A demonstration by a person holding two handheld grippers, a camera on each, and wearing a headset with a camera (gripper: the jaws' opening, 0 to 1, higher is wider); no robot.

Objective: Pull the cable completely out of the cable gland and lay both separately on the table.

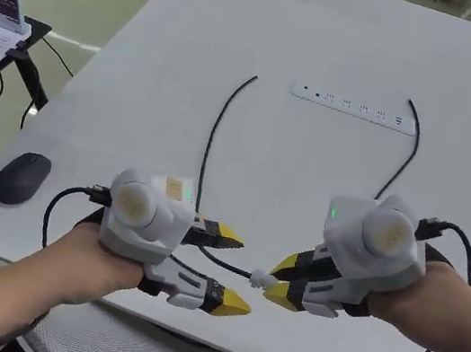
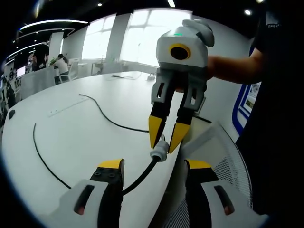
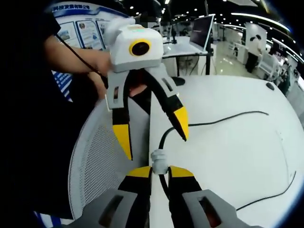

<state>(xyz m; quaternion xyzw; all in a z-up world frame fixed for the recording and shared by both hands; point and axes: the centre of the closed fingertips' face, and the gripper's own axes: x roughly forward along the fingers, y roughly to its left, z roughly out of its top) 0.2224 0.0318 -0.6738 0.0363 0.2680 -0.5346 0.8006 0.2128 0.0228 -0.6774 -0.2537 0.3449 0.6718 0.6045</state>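
The right gripper (image 1: 273,283) is seen with its jaws drawn narrow and clamped on the white gland (image 3: 159,161), which is held at the yellow tips just past the near edge of the table (image 1: 327,174), above a mesh chair (image 1: 97,339). The black cable (image 1: 208,148) is seen leaving the gland, passing between the jaws of the left gripper (image 1: 228,270) and running away across the table to a free end near a power strip (image 1: 353,106). The left gripper's jaws are spread wide, and the cable is not pinched by them; in the left gripper view it lies closer to one jaw. The two grippers are pointed at each other, tip to tip and close together, each tilted slightly down. The left gripper is held from behind by the left hand (image 1: 88,264), with the forearm entering from the lower left. The right gripper is held by the right hand (image 1: 432,302), with the forearm entering from the right edge. A mouse (image 1: 23,177) is seen at the table's left edge.
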